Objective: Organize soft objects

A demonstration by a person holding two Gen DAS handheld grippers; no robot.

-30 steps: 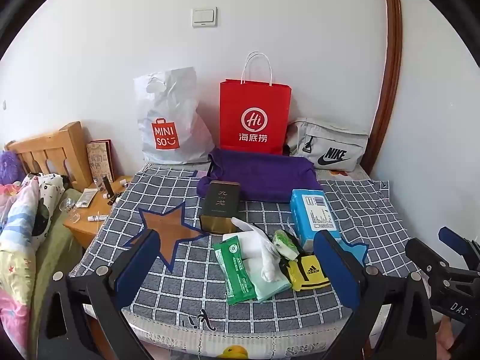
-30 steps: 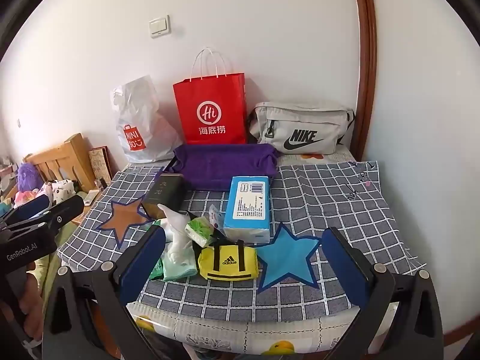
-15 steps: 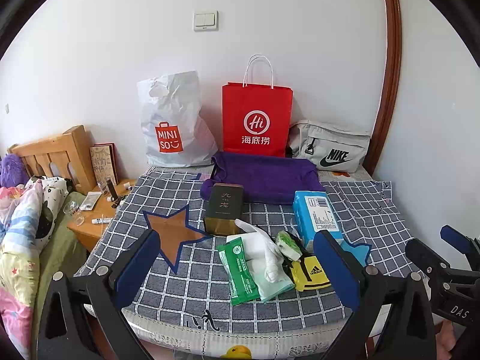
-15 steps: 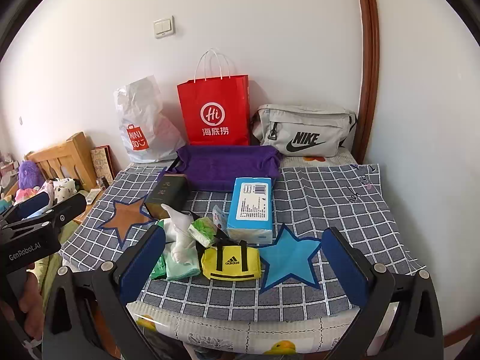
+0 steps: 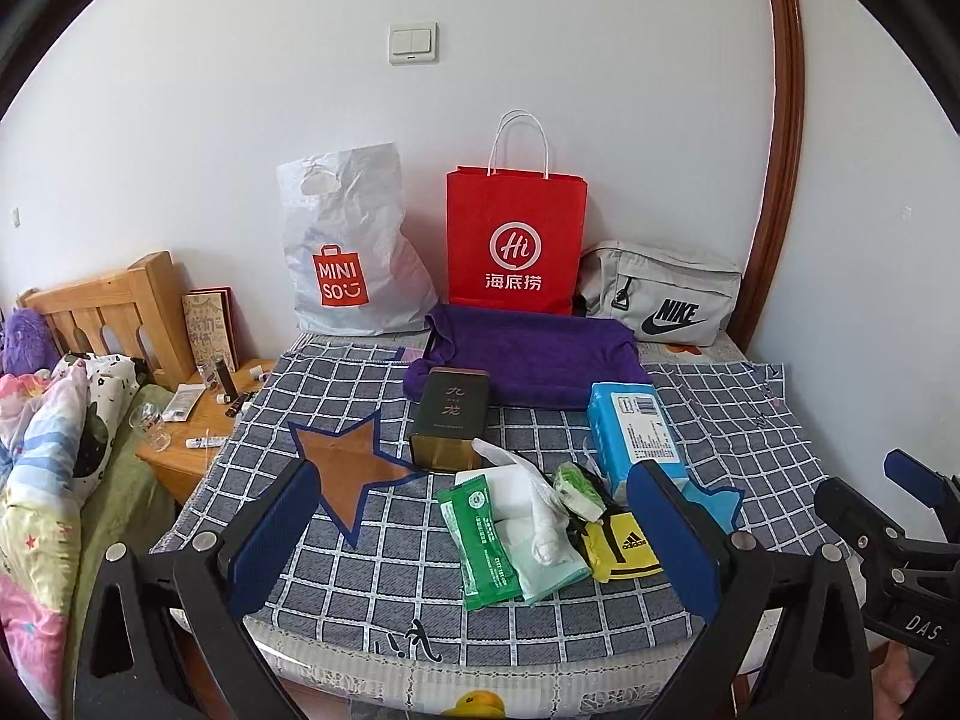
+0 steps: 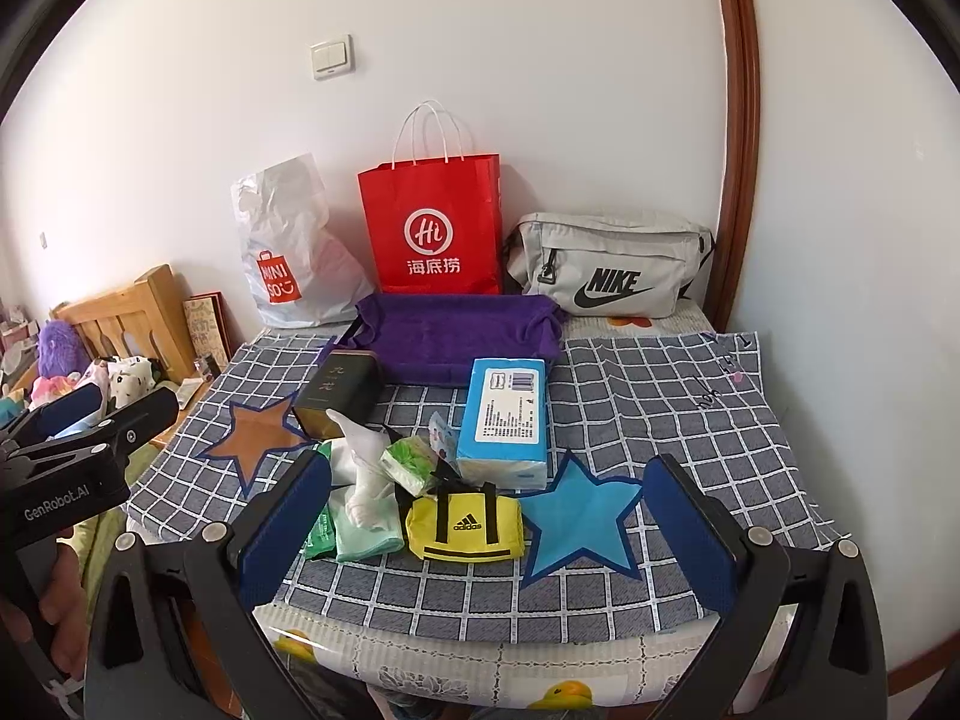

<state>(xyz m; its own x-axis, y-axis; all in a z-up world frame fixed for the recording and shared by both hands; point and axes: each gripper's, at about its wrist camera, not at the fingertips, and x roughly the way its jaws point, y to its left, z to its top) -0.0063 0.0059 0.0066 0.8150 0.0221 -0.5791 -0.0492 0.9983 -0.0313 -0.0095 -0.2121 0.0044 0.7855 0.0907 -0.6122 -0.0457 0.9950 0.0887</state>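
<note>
Lying in the lower middle of both frames, the pile of soft things on the checked cloth point(image 6: 660, 396) sits beyond and between the wide-spread fingers of the left gripper point(image 5: 474, 540) and the right gripper point(image 6: 486, 534), neither of which holds or touches anything. The green wipes pack point(image 5: 480, 546), white cloth point(image 5: 540, 510) and yellow pouch point(image 6: 465, 525) lie touching one another, with the blue tissue pack point(image 6: 507, 414) just behind and the purple towel point(image 6: 456, 336) farther back. Compared with a second ago, both views show the pile slightly lower and farther off, the fingers as wide apart as before.
</note>
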